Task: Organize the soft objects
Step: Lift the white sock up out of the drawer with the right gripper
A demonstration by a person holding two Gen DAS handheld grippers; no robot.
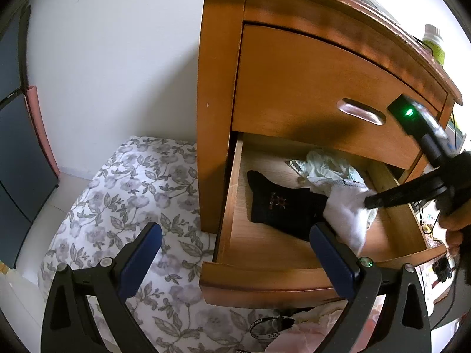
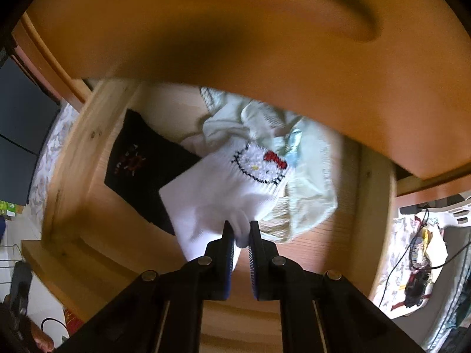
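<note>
A wooden drawer (image 1: 265,276) (image 2: 70,161) of a nightstand stands pulled out. Inside lie a black sock (image 1: 282,206) (image 2: 138,161), a pale green garment (image 1: 326,170) (image 2: 309,182) and a white sock with a cat face and red bow (image 2: 223,182) (image 1: 347,217). My right gripper (image 2: 240,229) (image 1: 371,201) points down into the drawer and is shut on a fold of the white sock, which hangs from its fingers. My left gripper (image 1: 235,253) hovers open in front of the drawer, holding nothing.
The closed upper drawer (image 1: 323,88) overhangs the open one. A floral bedsheet (image 1: 132,191) lies left of the nightstand, with loose clothes (image 1: 309,323) below the drawer front. A bottle (image 1: 434,42) stands on the nightstand top. Cables and clutter (image 2: 418,259) sit to the right.
</note>
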